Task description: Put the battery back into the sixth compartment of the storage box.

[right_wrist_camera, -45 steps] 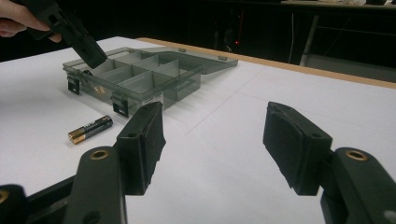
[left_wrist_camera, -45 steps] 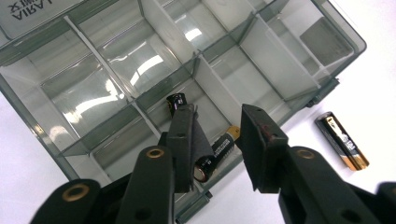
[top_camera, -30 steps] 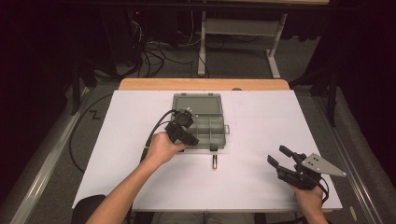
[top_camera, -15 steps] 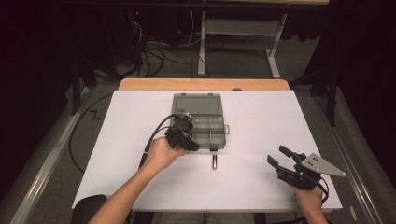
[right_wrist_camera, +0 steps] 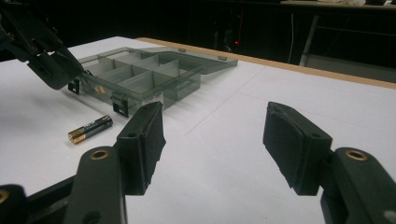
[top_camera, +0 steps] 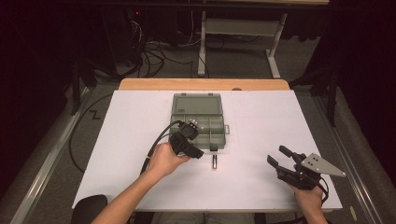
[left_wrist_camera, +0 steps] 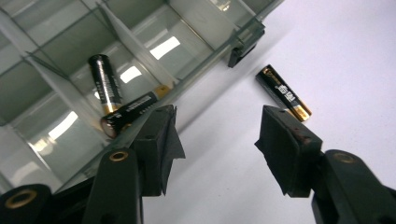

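A grey-green compartment box [top_camera: 198, 120] lies open mid-table. My left gripper [top_camera: 194, 148] hovers over its near edge; its jaws have just been opening and stand open, with nothing between them [left_wrist_camera: 219, 128]. Two black batteries [left_wrist_camera: 122, 108] lie crossed in one near compartment of the box [left_wrist_camera: 56, 51]. A third battery [left_wrist_camera: 284, 92] lies on the white table just outside the box, also seen in the high view as the loose battery [top_camera: 215, 162]. My right gripper [top_camera: 276, 155] rests open at the near right, empty [right_wrist_camera: 212, 135], and faces the box [right_wrist_camera: 144, 74] and the loose battery [right_wrist_camera: 91, 129].
The box lid [top_camera: 196, 102] lies flat behind the compartments. A wooden strip [top_camera: 205, 84] runs along the table's far edge. A black cable [top_camera: 156, 144] trails from the left gripper. Dark floor with cables and a desk frame lies beyond the table.
The left hand has drifted a little toward the box's near edge. The right hand has not moved.
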Demonstrator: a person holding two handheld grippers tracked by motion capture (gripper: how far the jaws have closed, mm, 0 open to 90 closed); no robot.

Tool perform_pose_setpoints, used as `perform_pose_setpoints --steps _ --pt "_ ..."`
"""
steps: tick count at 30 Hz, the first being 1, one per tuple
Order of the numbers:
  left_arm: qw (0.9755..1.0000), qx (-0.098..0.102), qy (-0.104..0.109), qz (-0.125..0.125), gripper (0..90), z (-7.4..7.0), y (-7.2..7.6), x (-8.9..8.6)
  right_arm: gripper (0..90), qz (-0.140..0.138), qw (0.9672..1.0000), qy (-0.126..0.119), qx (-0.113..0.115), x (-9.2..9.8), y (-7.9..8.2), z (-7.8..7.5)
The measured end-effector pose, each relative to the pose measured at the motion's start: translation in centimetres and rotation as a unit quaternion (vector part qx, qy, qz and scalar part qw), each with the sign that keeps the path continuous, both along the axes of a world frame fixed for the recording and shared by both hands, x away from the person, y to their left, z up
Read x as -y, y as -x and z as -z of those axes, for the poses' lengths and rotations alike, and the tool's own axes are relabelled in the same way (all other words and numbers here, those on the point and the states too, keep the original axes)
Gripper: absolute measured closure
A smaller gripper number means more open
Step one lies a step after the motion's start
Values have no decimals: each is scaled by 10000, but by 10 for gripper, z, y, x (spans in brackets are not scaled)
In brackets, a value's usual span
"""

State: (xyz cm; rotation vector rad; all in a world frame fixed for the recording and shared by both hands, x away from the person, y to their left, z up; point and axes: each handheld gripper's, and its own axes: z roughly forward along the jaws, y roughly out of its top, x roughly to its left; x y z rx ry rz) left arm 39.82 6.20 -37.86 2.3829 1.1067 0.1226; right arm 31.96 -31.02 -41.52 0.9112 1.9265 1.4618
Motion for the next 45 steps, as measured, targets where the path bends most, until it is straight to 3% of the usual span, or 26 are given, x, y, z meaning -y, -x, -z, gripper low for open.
perform_pose_setpoints --steps 19,29,45 --pt "9996 -214 83 147 458 9 1 20 400 5 10000 5 4 0 0 0" --pt "9996 -184 25 231 455 10 0 33 401 7 10000 10 9 0 0 0" --pt "9991 -329 23 258 451 19 -4 53 401 2 10000 -10 5 1 0 0"
